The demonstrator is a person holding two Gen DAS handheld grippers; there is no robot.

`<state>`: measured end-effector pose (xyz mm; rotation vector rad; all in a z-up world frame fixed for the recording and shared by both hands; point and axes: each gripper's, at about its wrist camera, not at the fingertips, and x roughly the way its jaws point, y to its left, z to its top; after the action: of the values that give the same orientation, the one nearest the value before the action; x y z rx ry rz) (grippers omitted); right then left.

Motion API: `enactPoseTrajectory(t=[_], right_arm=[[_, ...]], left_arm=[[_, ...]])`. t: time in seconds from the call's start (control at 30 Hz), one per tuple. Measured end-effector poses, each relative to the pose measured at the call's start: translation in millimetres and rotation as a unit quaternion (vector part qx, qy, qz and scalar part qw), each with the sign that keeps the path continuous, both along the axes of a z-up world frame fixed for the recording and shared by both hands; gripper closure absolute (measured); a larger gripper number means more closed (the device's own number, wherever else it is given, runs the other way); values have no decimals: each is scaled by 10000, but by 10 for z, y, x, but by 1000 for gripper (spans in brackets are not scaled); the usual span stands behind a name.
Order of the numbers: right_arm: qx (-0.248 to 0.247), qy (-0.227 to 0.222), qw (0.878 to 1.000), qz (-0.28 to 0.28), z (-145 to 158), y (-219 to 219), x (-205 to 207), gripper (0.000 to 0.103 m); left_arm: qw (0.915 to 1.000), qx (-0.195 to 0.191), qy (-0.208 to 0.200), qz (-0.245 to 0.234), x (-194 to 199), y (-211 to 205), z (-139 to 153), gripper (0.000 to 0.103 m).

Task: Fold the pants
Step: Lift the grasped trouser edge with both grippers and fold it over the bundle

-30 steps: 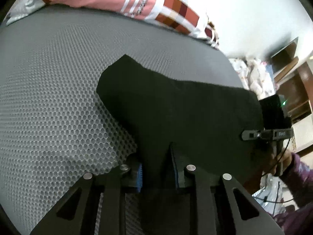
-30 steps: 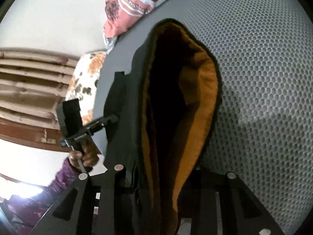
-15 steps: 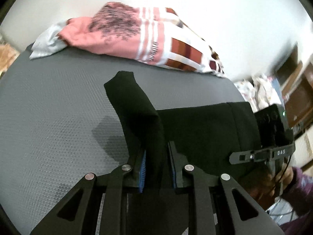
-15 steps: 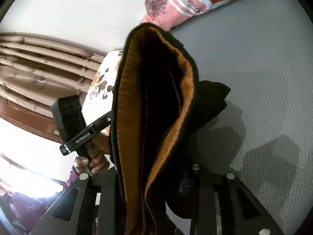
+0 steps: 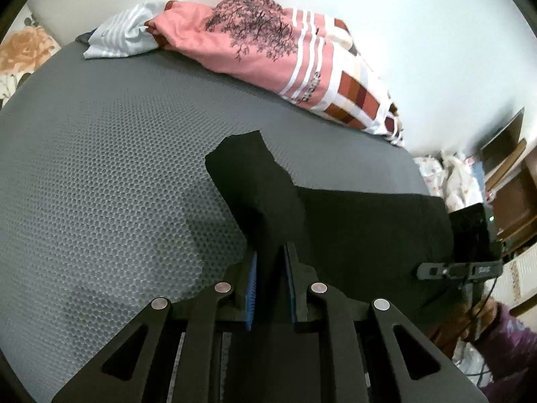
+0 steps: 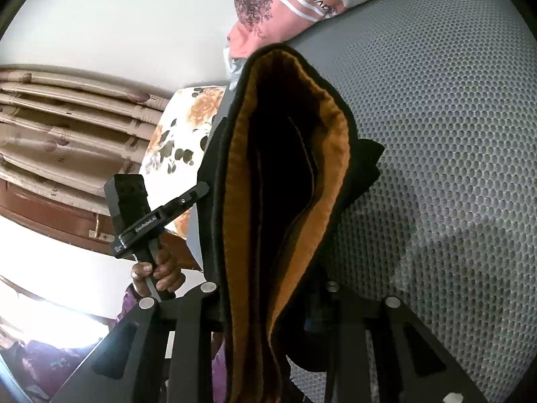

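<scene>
The black pants (image 5: pixel 352 221) hang stretched between my two grippers above the grey mesh bed surface (image 5: pixel 100 174). My left gripper (image 5: pixel 270 265) is shut on a fold of the black cloth, with a corner sticking up past the blue pads. My right gripper (image 6: pixel 268 288) is shut on the waistband end, whose orange-brown lining (image 6: pixel 235 174) gapes open in front of the lens. The right gripper's fingertips are hidden by the cloth. Each view shows the other hand-held gripper: the right one in the left wrist view (image 5: pixel 470 255), the left one in the right wrist view (image 6: pixel 144 215).
A pile of pink, striped and checked clothes (image 5: pixel 275 50) lies along the far edge of the bed by the white wall. A floral pillow (image 6: pixel 181 134) sits at the bed's end. Wooden furniture (image 5: pixel 510 181) stands to the right.
Both grippers lifted the pants off the bed, then came back down closer to the surface. The cloth stays gripped at both ends.
</scene>
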<state>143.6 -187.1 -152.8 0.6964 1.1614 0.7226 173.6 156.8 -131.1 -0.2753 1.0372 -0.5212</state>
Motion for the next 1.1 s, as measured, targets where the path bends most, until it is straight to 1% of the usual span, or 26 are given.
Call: enactPoseTrajectory(t=[0.03, 0.07, 0.13, 0.2, 0.27, 0.3, 0.33, 0.37, 0.4, 0.43, 0.47, 0.5, 0.53, 0.57, 0.6, 0.63, 0.67, 0.7, 0.73, 0.8, 0.93, 1.1], right_arm=[[-15, 13, 10000, 1, 3, -5, -19, 77], [-20, 31, 10000, 2, -3, -6, -37, 77], [2, 88, 10000, 3, -14, -2, -34, 77], [4, 166, 9999, -49, -53, -27, -12, 77], [-4, 211, 9997, -77, -91, -46, -5, 77], [33, 251, 9996, -100, -123, -62, 2, 77], [89, 303, 9994, -116, -147, -75, 9, 75], [119, 360, 9992, -136, -172, -89, 19, 74], [118, 382, 9991, -152, -181, -98, 22, 71], [132, 413, 9989, -161, -201, -108, 29, 64], [171, 440, 9988, -151, -217, -108, 33, 60], [209, 445, 9987, -142, -225, -98, 42, 54], [202, 439, 9987, -151, -227, -85, 51, 54], [199, 432, 9988, -144, -230, -62, 65, 54], [160, 397, 9990, -129, -227, -41, 73, 54], [96, 356, 9993, -106, -212, -18, 71, 61], [35, 318, 9995, -77, -193, 3, 73, 68], [15, 266, 9996, -50, -163, 15, 62, 76], [2, 213, 9998, -44, -138, 23, 48, 76], [-71, 155, 9998, -46, -85, 58, 46, 77], [59, 24, 9999, -93, 32, 104, 97, 77], [182, -124, 9997, -107, 138, 205, 239, 77]], left_arm=[[9999, 53, 107, -39, 29, 14, -44, 86], [9997, 90, 209, -36, 53, 34, -87, 83], [9988, 110, 475, 53, 119, 115, -190, 72], [9967, 49, 806, 111, 176, 214, -343, 68], [9945, -53, 1043, 87, 204, 251, -447, 66], [9930, -143, 1172, 24, 218, 253, -506, 63], [9921, -269, 1224, -61, 219, 244, -541, 58], [9921, -371, 1189, -141, 221, 234, -539, 53], [9909, -551, 1206, -237, 233, 216, -539, 47], [9901, -652, 1217, -261, 243, 208, -536, 46], [9889, -777, 1237, -286, 255, 187, -551, 46], [9899, -787, 1148, -254, 250, 155, -557, 46], [9923, -679, 1004, -251, 234, 110, -538, 52], [9960, -313, 787, -265, 199, 32, -503, 63], [9972, -113, 679, -277, 183, -6, -482, 76], [9981, -14, 567, -240, 156, -29, -445, 83], [9985, -43, 518, -141, 140, -13, -412, 86], [9989, -88, 468, -40, 114, -4, -363, 88], [9994, -8, 337, -27, 80, -21, -306, 89], [9995, 295, 15, -92, -13, -89, -182, 89], [9992, 360, -180, -56, -45, -83, -42, 89], [9975, 519, -447, 156, 31, -9, 106, 89]])
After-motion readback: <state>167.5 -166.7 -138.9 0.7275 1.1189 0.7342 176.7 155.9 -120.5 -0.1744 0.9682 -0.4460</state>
